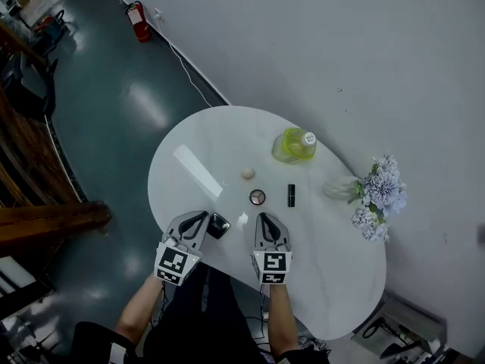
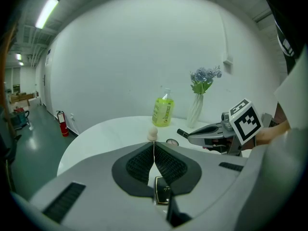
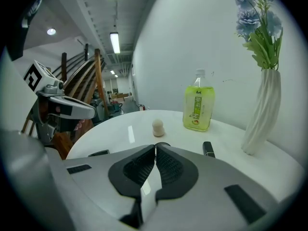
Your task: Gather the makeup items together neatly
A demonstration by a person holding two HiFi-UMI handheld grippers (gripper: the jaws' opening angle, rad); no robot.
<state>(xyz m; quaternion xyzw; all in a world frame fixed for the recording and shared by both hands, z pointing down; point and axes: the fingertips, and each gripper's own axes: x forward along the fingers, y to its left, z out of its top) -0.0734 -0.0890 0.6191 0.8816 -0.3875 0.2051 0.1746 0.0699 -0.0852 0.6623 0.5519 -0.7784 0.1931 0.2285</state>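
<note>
A beige makeup sponge [image 1: 248, 173], a round compact [image 1: 258, 197] and a black lipstick [image 1: 291, 195] lie near the middle of the white table [image 1: 189, 169]. A black square compact [image 1: 218, 225] rests by the near edge, just right of my left gripper [image 1: 200, 218]. That gripper [image 2: 153, 144] is shut with nothing between its pads; the black compact [image 2: 162, 190] shows below them. My right gripper [image 1: 267, 220] hovers near the round compact, also shut and empty [image 3: 155, 147]. Ahead of it lie the sponge [image 3: 158, 127] and lipstick [image 3: 208, 148].
A green bottle [image 1: 294, 144] stands at the table's far side and a white vase of pale blue flowers [image 1: 377, 194] at its right. Beyond the table's curved edge is dark floor, with a red extinguisher [image 1: 139, 21] by the wall.
</note>
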